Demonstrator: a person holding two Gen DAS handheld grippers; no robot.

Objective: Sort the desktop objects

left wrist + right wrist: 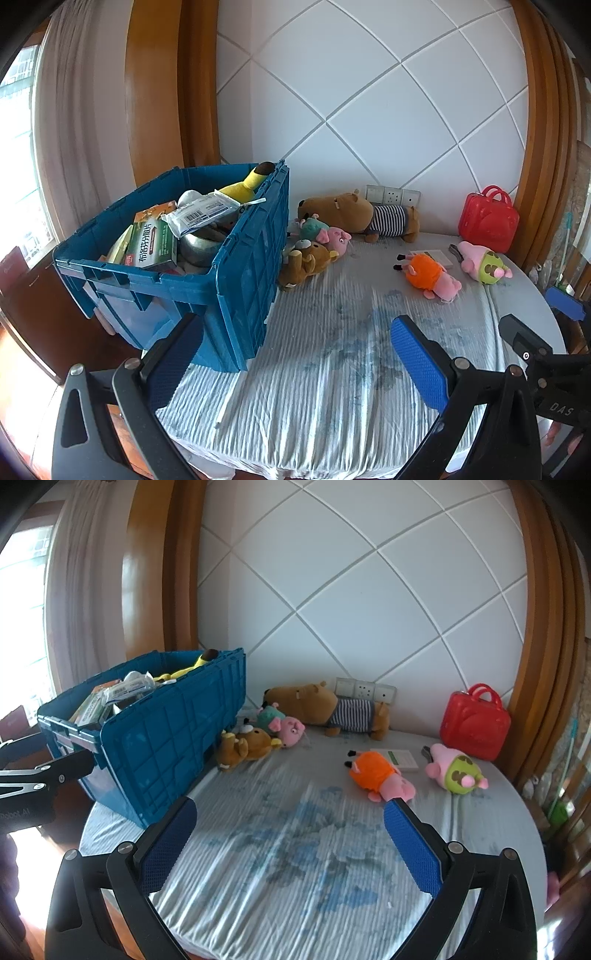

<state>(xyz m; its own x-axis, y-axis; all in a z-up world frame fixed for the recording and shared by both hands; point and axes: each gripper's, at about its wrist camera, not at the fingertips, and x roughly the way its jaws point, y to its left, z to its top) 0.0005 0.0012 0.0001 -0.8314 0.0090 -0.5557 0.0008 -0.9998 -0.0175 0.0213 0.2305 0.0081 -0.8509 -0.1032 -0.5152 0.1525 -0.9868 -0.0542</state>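
Note:
A blue crate (243, 273) (159, 746) stands at the table's left, holding boxes, a packet and a yellow plush. Plush toys lie on the cloth: a brown capybara in a striped shirt (354, 214) (317, 705), a small brown bear (306, 262) (247, 747), a pink pig in green (328, 234) (284, 727), an orange-dressed pig (430, 275) (380, 775) and a green-dressed pig (484, 262) (456, 770). My left gripper (295, 332) is open and empty beside the crate's near corner. My right gripper (288, 812) is open and empty over the cloth.
A red toy case (487, 219) (474, 722) stands at the back right by the wall. A small white box (437, 256) (400, 758) lies between the two right pigs. The round table (532, 834) carries a striped cloth. Wall sockets (364, 690) sit behind the capybara.

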